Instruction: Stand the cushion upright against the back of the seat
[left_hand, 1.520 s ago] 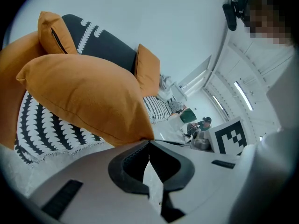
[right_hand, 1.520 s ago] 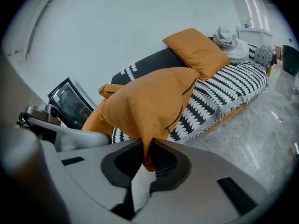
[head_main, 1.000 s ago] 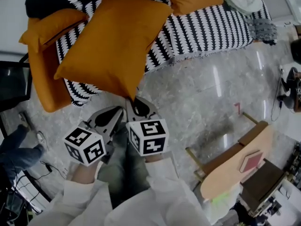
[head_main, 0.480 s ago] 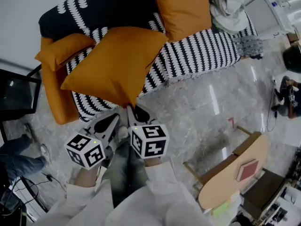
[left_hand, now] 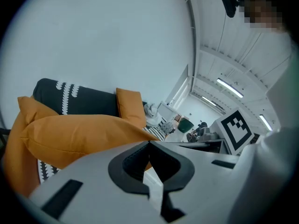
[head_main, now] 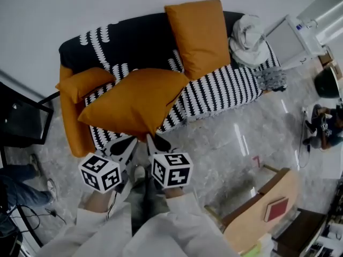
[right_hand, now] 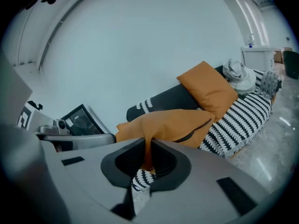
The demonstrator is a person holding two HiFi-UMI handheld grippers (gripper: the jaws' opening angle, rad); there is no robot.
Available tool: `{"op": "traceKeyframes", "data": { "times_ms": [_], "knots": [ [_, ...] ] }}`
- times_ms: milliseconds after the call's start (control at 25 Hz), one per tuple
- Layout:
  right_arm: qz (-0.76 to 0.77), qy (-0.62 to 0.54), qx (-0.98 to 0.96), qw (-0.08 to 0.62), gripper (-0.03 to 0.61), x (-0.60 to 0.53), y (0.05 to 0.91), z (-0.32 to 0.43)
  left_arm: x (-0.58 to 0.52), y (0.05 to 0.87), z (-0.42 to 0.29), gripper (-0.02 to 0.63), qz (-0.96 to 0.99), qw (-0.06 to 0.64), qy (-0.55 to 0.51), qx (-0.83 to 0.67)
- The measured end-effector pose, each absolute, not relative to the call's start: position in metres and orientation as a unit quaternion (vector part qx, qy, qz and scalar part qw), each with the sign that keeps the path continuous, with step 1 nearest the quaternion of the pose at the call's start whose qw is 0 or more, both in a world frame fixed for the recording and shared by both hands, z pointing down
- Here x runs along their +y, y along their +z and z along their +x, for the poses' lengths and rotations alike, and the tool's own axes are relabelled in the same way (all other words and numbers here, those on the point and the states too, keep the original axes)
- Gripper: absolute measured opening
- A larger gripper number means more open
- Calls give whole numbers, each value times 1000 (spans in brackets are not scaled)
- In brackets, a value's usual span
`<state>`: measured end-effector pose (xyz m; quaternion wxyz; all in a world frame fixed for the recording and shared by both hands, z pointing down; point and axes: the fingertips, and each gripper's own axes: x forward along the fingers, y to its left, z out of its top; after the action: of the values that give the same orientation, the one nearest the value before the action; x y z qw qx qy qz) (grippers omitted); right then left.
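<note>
Head view: cushion (head_main: 134,103) corner clamped in fingers of left gripper (head_main: 135,140), right gripper (head_main: 151,138).

The striped sofa (head_main: 225,90) is carrying an orange cushion (head_main: 199,36) against its back, a smaller cushion (head_main: 84,83), and a white cloth bundle (head_main: 246,33).

No words, numbers or brand names can be read anywhere. The only markings are black-and-white square code patterns on the white cube (head_main: 100,172) of the left gripper (head_main: 130,141) and on the white cube (head_main: 171,169) of the right gripper (head_main: 152,140), and they carry no letters. A red diamond-shaped patch (head_main: 277,209) on the pale wooden board (head_main: 252,225) at the lower right shows no legible print
</note>
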<state>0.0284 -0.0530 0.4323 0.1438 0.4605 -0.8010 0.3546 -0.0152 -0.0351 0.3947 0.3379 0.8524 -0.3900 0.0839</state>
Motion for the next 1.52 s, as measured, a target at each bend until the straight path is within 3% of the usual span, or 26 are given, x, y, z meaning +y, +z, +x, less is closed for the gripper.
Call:
{"op": "traceKeyframes", "data": {
  "times_ms": [800,1520],
  "knots": [
    [451,312,-833,78,35,-96,305,16,-64,293,-47,8,864,268,45,-425],
    [442,303,-843,48,35,-114,269,21,-84,255,-43,8,869,224,22,-441]
  ]
}}
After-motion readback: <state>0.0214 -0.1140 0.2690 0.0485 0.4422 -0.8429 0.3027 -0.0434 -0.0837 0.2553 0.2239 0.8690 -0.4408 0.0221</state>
